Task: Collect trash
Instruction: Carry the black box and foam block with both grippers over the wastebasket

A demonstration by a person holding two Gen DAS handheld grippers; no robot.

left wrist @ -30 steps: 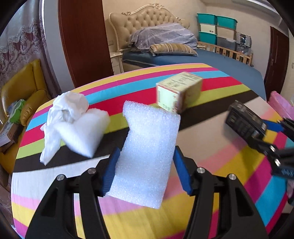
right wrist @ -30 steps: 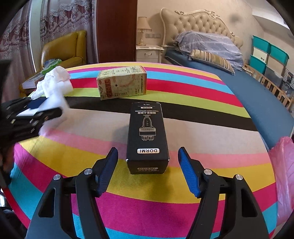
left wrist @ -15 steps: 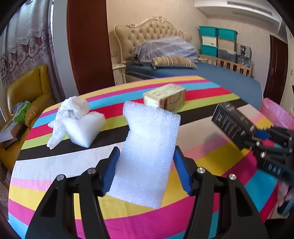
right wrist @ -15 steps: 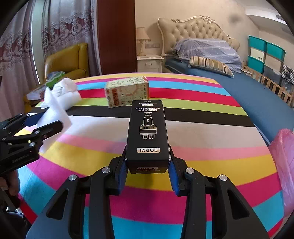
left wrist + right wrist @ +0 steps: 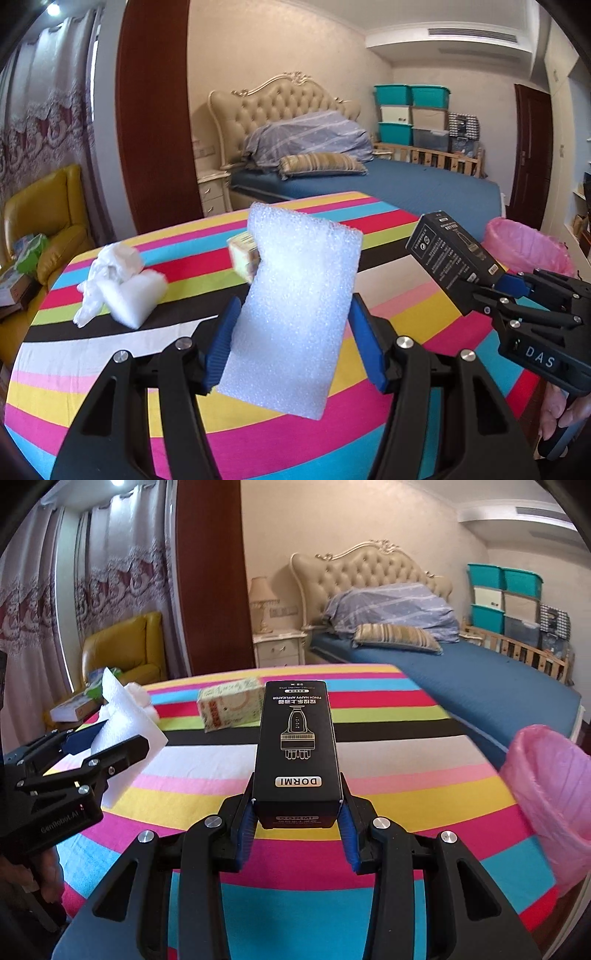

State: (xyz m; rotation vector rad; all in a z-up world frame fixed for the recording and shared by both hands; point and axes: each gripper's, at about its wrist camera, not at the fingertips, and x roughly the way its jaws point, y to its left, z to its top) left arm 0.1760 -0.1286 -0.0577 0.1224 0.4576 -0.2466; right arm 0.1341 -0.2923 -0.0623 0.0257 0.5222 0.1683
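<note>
Both hand-held grippers loaded, above the table [image 5: 110,343]

My left hand-held gripper [image 5: 295,339] pinches the white foam sheet [image 5: 295,310]; my right hand-held gripper [image 5: 297,827] is clamped on the black box [image 5: 297,746]; the pink-lined bin [image 5: 550,797] stands just beside the table.

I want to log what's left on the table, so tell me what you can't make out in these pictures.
- Left wrist view: the yellow box is blurred and half hidden behind the foam sheet.
- Both views: the inside of the pink-lined bin cannot be seen, and the frame edge cuts it off.
- Right wrist view: the tissue pile is mostly hidden by the foam.
</note>
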